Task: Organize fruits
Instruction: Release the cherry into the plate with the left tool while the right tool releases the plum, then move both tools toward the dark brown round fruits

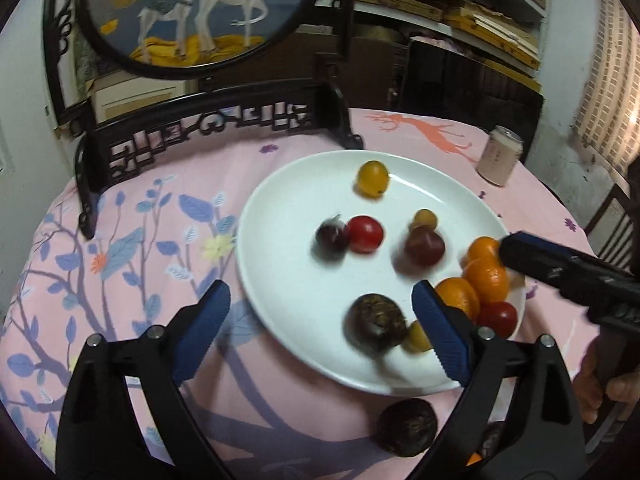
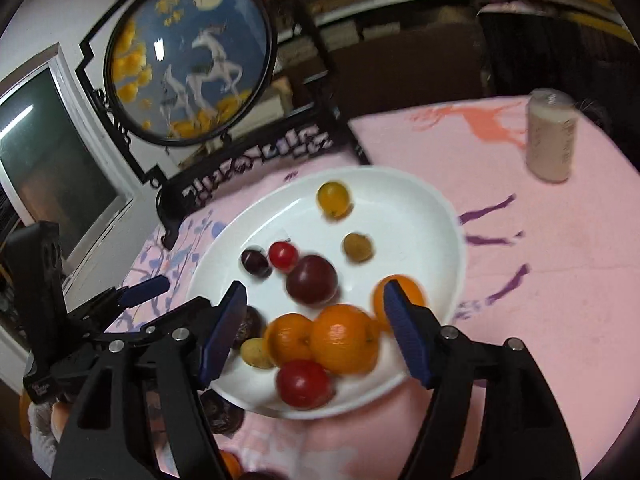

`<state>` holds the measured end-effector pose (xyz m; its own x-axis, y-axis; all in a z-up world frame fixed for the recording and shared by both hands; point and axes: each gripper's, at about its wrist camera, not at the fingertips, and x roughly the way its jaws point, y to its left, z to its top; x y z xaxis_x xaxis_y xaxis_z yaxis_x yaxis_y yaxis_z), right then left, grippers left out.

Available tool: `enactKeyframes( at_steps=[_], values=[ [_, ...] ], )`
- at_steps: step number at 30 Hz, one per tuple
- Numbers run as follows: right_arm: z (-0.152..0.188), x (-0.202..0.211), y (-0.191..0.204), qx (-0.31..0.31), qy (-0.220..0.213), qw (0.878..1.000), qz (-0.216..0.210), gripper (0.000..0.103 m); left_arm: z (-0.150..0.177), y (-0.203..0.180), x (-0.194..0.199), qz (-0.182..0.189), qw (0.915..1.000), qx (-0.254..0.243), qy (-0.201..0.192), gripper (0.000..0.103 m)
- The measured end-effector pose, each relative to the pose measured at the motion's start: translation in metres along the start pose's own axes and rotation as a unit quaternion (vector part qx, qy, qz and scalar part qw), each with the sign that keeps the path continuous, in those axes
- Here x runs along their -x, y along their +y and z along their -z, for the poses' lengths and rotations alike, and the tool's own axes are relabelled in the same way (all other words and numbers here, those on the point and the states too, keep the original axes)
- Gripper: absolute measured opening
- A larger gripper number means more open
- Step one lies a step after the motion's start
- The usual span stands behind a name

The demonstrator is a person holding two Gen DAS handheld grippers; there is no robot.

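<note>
A white plate [image 1: 280,208] [image 2: 408,200] on the pink tablecloth holds several fruits: oranges [image 1: 486,280] [image 2: 344,338], red tomatoes [image 1: 364,234] [image 2: 304,384], a yellow tomato [image 1: 373,178] [image 2: 333,199], dark plums [image 1: 424,246] [image 2: 312,280] and a dark passion fruit [image 1: 376,326]. Another passion fruit [image 1: 408,426] lies on the cloth in front of the plate. My left gripper [image 1: 320,328] is open and empty over the plate's near edge, around the dark passion fruit. My right gripper [image 2: 316,332] is open and empty above the oranges.
A carved black stand with a round deer picture [image 1: 188,12] [image 2: 188,64] stands behind the plate. A pale can [image 1: 500,156] [image 2: 552,136] stands at the far right. An orange [image 2: 230,462] lies near the table's front edge.
</note>
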<state>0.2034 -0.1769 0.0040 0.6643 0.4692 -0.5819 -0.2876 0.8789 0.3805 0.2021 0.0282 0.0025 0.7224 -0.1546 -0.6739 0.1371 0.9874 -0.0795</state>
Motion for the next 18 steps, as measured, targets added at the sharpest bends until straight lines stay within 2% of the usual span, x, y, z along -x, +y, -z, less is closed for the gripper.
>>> enactKeyframes(
  at_steps=[3, 5, 7, 10, 13, 18],
  values=[
    [0.002, 0.02, -0.008, -0.019, -0.01, 1.0, -0.012, 0.072, 0.008, 0.008, 0.005, -0.001, 0.9997, 0.023, -0.001, 0.1],
    [0.006, 0.032, -0.012, -0.037, -0.011, 0.999, -0.021, 0.078, 0.018, 0.012, 0.011, -0.005, 0.9994, 0.034, -0.002, 0.101],
    [0.014, 0.044, -0.013, -0.047, -0.016, 0.998, -0.025, 0.09, 0.025, 0.013, 0.014, -0.011, 0.9992, 0.037, 0.004, 0.101],
    [0.026, 0.06, -0.008, -0.039, -0.021, 0.999, -0.018, 0.093, 0.04, 0.012, 0.02, -0.01, 0.9992, 0.034, 0.02, 0.101],
    [0.047, 0.083, -0.001, -0.015, -0.029, 0.999, 0.001, 0.101, 0.055, 0.003, 0.029, -0.013, 0.9995, 0.013, 0.027, 0.101],
    [0.074, 0.102, 0.002, -0.002, -0.032, 0.999, 0.008, 0.101, 0.076, -0.018, 0.04, -0.049, 0.9976, -0.043, 0.024, 0.101]
  ],
)
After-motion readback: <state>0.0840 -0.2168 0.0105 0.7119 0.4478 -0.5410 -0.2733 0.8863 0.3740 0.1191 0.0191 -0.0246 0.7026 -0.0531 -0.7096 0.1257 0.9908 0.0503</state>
